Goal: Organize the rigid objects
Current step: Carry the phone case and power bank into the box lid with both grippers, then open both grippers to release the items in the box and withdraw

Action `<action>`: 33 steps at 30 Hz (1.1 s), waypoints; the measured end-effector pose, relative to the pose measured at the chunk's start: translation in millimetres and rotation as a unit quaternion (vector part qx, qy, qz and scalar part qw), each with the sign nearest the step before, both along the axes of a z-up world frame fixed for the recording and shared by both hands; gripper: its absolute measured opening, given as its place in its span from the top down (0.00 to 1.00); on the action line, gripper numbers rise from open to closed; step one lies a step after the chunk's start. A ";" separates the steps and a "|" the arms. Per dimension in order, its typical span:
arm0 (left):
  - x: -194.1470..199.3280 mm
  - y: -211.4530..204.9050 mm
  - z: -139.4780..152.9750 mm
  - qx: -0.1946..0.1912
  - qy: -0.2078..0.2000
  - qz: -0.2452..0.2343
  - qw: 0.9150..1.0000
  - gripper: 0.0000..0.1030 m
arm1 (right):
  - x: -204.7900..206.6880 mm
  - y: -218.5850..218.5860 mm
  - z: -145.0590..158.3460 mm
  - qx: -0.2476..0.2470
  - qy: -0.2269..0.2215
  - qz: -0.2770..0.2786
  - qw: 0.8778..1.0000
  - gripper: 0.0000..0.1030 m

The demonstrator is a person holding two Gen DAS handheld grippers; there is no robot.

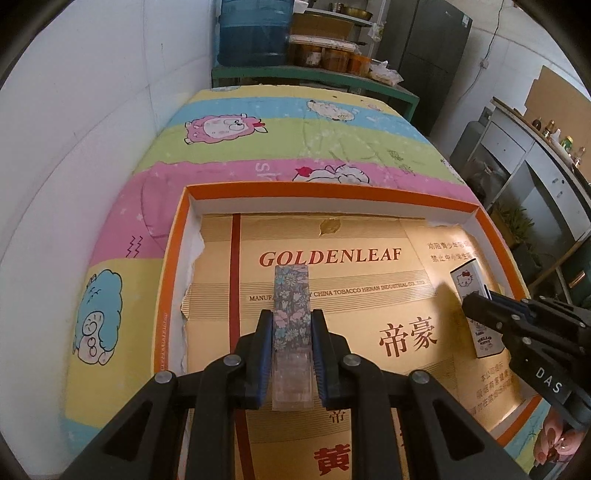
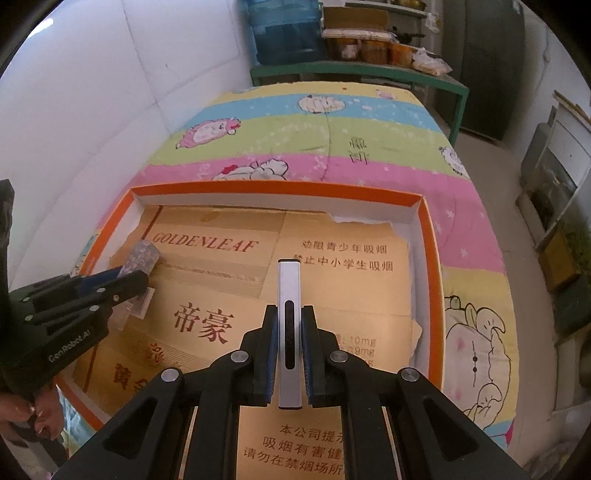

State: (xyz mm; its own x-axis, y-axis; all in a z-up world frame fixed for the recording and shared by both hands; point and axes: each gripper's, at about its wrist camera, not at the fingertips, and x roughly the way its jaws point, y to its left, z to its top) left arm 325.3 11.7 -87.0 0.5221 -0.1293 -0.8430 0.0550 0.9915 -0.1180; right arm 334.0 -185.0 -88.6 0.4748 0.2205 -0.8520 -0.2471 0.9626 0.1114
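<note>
My left gripper is shut on a slim floral-patterned box and holds it over the left part of the orange-rimmed tray. The floral box also shows in the right wrist view. My right gripper is shut on a thin white Hello Kitty box, seen edge-on, over the tray's right part. In the left wrist view that box shows its printed face, with the right gripper around it. The tray is lined with gold GOLDENLEAF cardboard.
The tray lies on a bed with a striped cartoon quilt. A white wall runs along the left. A green shelf with a blue water jug and jars stands beyond the bed. Cabinets line the right side.
</note>
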 end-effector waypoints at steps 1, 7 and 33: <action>0.0 0.5 -1.1 -0.003 -0.001 0.001 1.000 0.80 | 1.0 -0.5 -2.2 0.002 0.004 -0.001 1.000 0.89; -0.1 -0.4 -2.3 -0.015 -0.009 -0.032 0.999 0.66 | 2.0 -1.5 -9.1 0.007 0.010 0.000 1.000 0.87; -52.5 8.1 44.5 -0.018 -0.081 -0.015 0.996 0.46 | -38.7 -3.4 20.0 0.002 -0.043 -0.016 0.999 0.74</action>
